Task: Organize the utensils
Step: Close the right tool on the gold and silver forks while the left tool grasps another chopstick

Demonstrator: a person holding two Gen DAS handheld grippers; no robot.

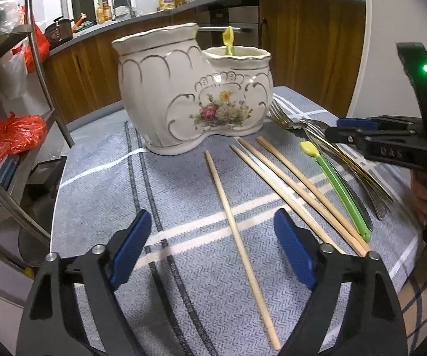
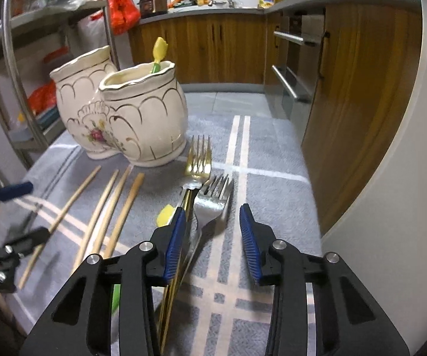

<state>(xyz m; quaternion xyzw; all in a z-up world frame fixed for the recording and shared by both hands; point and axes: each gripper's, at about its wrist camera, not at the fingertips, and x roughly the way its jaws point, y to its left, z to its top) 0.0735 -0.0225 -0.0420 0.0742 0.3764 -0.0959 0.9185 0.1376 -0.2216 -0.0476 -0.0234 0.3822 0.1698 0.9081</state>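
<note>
Holder point(image 1: 183, 89): cream ceramic, two joined pots with wavy rims, gold scallop lines, flower print on front; upright at far end of surface, on cloth.
Spoon in holder point(image 1: 229, 40): yellow bowl, green stem, standing in the lower right pot.
Cloth point(image 1: 109, 178): grey-blue weave with white and dark stripes, covering surface.
Chopsticks point(image 1: 237, 222): four, pale wood; one lying apart on the left, three close together to its right, all pointing toward holder.
Green spoon point(image 1: 336, 187): flat on cloth, yellow bowl toward holder, just right of the three chopsticks.
Forks point(image 2: 210, 198): one gold point(image 2: 198, 160), one silver, tines toward holder, handles overlapping; lying right of green spoon, near holder's base.
Left gripper point(image 1: 210, 252): jaws wide apart, nothing pressed; single chopstick runs between the blue pads point(image 1: 132, 246), apart from both.
Right gripper point(image 2: 212, 237): jaws partly closed, a gap left; silver fork's neck between pads, left pad beside gold handle; no firm grip visible.
Hand point(image 1: 426, 198): fingers on right gripper's handle, at right edge.
</note>
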